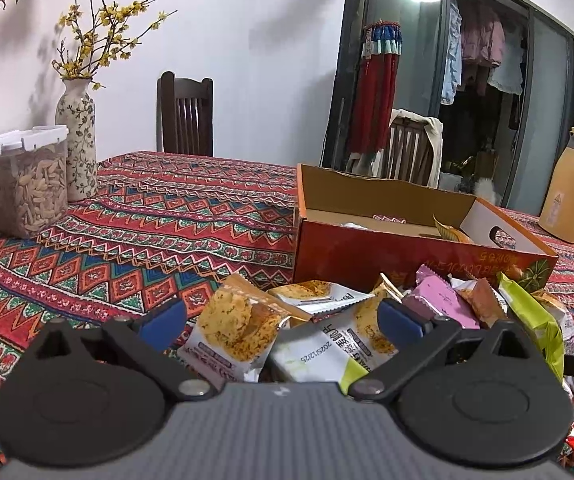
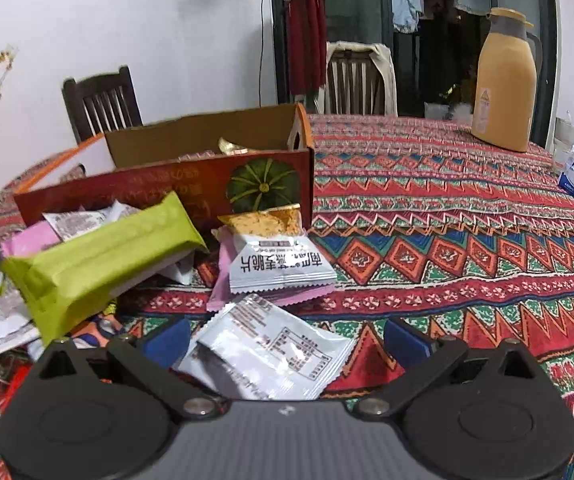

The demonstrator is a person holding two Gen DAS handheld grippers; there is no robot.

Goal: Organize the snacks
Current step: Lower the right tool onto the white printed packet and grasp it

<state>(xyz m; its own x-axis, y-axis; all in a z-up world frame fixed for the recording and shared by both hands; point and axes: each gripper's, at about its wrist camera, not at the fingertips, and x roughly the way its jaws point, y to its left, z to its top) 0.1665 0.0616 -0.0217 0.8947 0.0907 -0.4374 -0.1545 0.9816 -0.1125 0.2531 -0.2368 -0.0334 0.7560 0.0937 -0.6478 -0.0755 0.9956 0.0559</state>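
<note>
Your snack packets (image 1: 247,332) lie heaped on the patterned tablecloth (image 1: 127,248) just in front of the open cardboard box (image 1: 387,240). Your left gripper (image 1: 283,316) hovers low over the heap, fingers spread wide, gripping nothing — your right gripper (image 2: 287,338) likewise, straddling a silver packet (image 2: 271,356). Bare cloth runs rightward to the yellow flask (image 2: 503,80).

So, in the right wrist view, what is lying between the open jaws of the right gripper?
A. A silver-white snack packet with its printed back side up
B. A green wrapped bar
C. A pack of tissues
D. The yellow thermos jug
A: a silver-white snack packet lies on the tablecloth between the spread jaws of the right gripper, with a nutrition table visible on it.
</note>
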